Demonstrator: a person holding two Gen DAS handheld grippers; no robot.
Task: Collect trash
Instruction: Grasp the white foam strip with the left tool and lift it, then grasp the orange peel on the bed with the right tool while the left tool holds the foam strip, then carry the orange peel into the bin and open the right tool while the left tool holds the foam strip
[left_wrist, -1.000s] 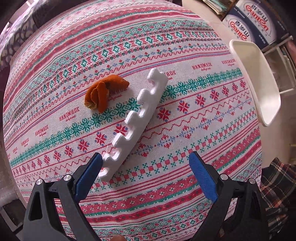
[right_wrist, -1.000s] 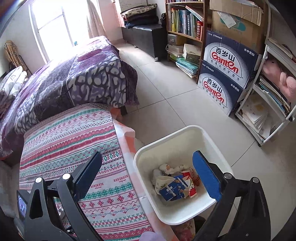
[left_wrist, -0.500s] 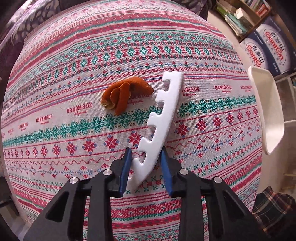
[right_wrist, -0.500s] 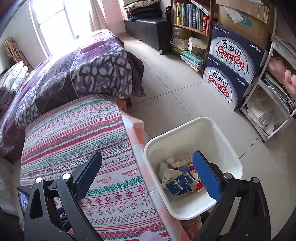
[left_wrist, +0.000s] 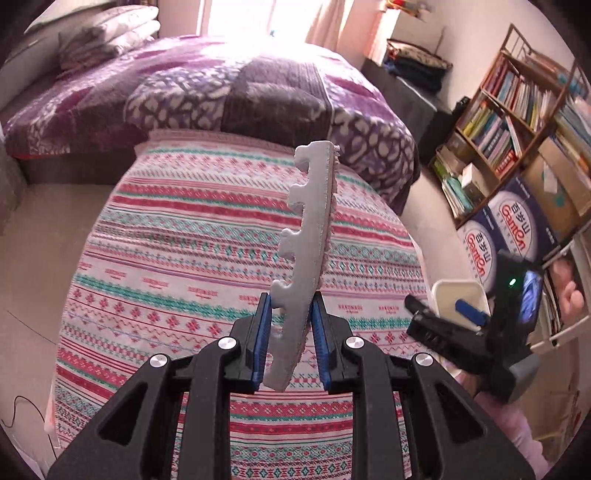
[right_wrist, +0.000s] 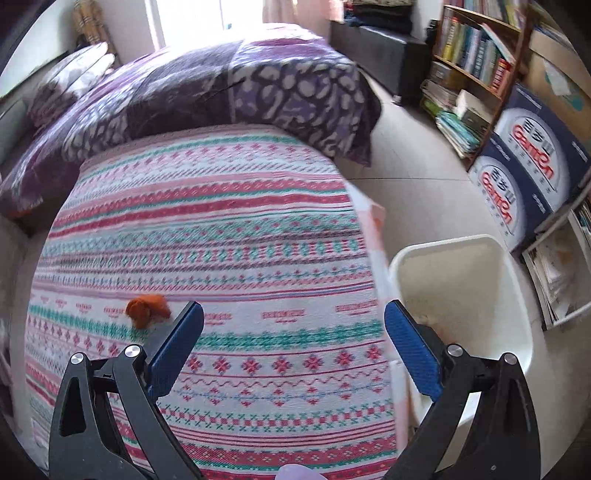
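The left gripper is found closed on a notched white foam strip, the blue pads pressing its lower end from both sides. The strip is held clear of the patterned table, its long axis running up and away from the jaws, roughly in line with the fingers, notches facing left in the left wrist view. The white bin stands on the floor just beside the table's right edge; in the left wrist view its rim is seen to the right of the held strip, partly hidden behind the right gripper. The next move is judged to be a carry rightward over that edge, with the long strip tipped downward into the bin. The right gripper is observed wide open and empty, above the table near its right edge. An orange peel remains on the table, just left of the right gripper's left finger, and that gripper is judged the nearer one.
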